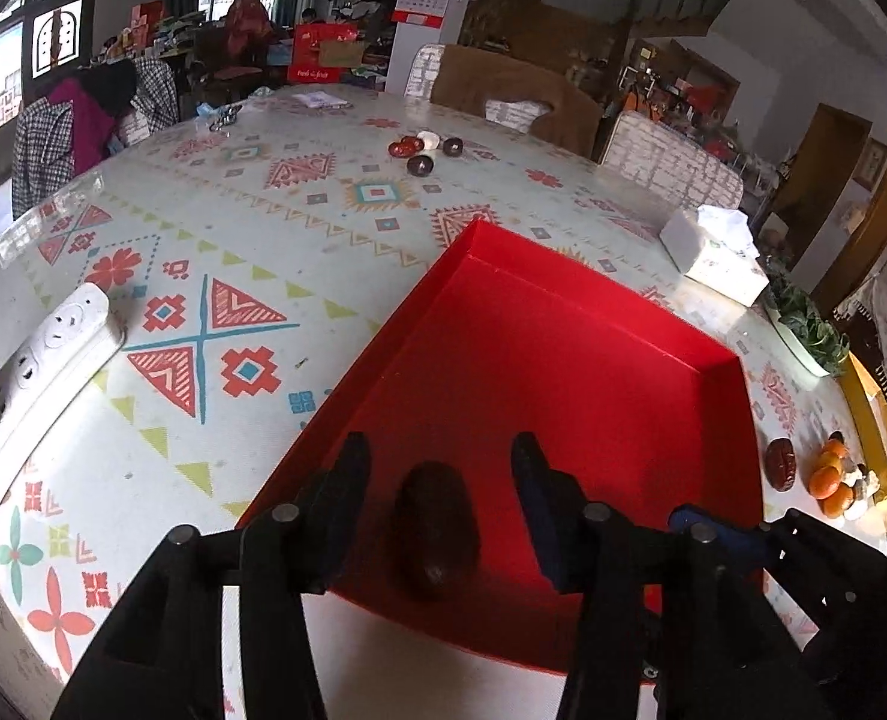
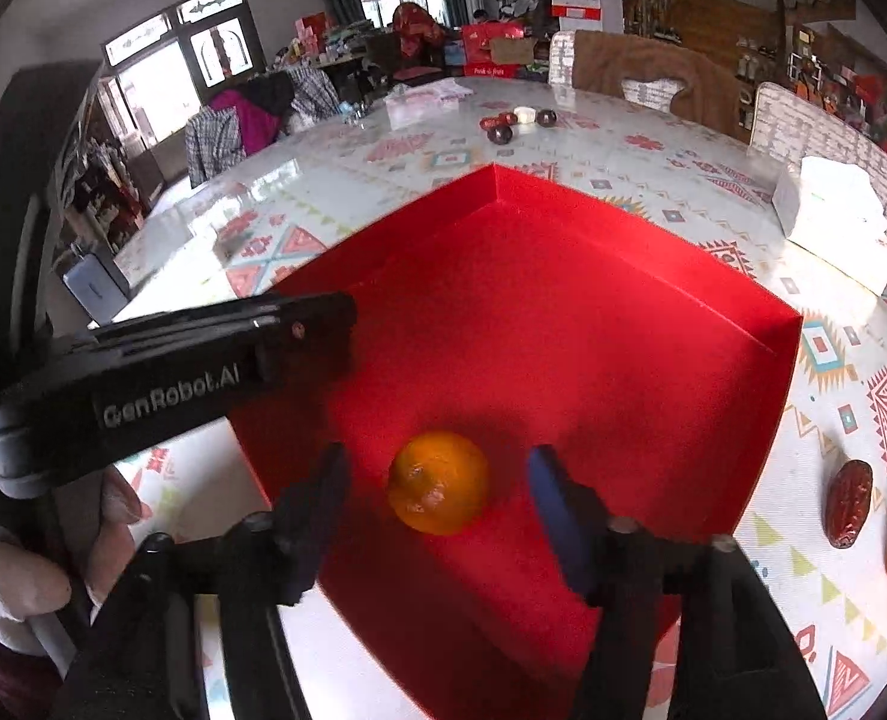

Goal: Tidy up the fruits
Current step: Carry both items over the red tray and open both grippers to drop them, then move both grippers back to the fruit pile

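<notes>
Red box (image 1: 563, 360) near edge cut off, dark fruit (image 1: 437, 531) shadowed, indistinct

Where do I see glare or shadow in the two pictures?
Left wrist view: the dark fruit sits in shadow between the open fingers. Right wrist view: window glare on the table; the orange is well lit inside the red box.

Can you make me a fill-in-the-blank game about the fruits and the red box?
1. The orange lies inside the ____ box.
2. The right gripper has its jaws ____ around the orange.
3. Between the left gripper jaws lies a dark ____.

Missing words: red; open; date
</notes>
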Motion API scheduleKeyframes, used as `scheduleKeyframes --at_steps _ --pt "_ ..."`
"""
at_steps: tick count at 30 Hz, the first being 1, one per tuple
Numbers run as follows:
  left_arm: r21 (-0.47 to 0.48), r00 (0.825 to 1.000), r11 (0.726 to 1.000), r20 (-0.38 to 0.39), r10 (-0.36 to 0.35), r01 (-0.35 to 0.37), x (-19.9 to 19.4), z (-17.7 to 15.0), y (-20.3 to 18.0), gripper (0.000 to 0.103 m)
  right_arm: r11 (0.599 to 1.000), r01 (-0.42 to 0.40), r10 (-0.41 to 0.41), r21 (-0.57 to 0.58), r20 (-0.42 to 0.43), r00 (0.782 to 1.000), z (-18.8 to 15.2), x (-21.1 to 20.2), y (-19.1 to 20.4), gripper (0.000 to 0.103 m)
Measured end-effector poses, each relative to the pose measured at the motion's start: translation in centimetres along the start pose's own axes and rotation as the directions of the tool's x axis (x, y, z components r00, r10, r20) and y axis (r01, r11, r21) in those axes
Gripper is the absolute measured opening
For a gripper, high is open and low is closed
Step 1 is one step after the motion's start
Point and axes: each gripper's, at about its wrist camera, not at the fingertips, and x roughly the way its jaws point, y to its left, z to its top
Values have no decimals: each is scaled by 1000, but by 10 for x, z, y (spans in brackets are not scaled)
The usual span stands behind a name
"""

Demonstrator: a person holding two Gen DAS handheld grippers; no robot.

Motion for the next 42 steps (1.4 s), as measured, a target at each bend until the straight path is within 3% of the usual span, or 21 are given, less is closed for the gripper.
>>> scheduleKeyframes --at_steps 7,11,14,19,23,25,30,34,37,39,42 --pt "0 998 1000 68 10 -10 -44 3 -17 60 999 -8 5 34 94 996 -3 -47 -17 68" --pt "13 990 1000 141 -18 17 -80 1 -42 74 997 14 -27 79 162 986 -17 -91 -47 68" --pt "41 985 998 163 -56 50 -94 -3 -66 76 988 50 -78 145 200 977 -37 -128 -86 68" --pt "133 980 983 136 -143 125 -92 -17 -127 76 937 134 -212 323 220 952 -76 -186 -176 68" --pt "197 978 963 60 -201 185 -67 -32 -177 76 858 150 -273 492 190 943 -116 -217 -247 68" --pt "210 976 955 16 -218 210 -52 -38 -195 76 830 144 -275 539 171 946 -128 -220 -269 68" --pt "221 973 948 -77 -217 229 -19 -46 -226 76 813 141 -258 565 133 957 -141 -210 -296 68" --pt "257 968 935 -104 -227 247 -10 -52 -244 76 801 151 -257 580 105 961 -144 -193 -305 68" --pt "314 962 910 -99 -253 271 -10 -57 -260 76 790 175 -273 587 83 958 -143 -180 -311 66" --pt "345 958 894 -100 -268 286 -6 -58 -270 72 785 164 -264 597 83 961 -141 -173 -313 65" --pt "360 953 882 -128 -276 304 9 -58 -283 56 783 156 -252 603 76 965 -138 -163 -314 60"
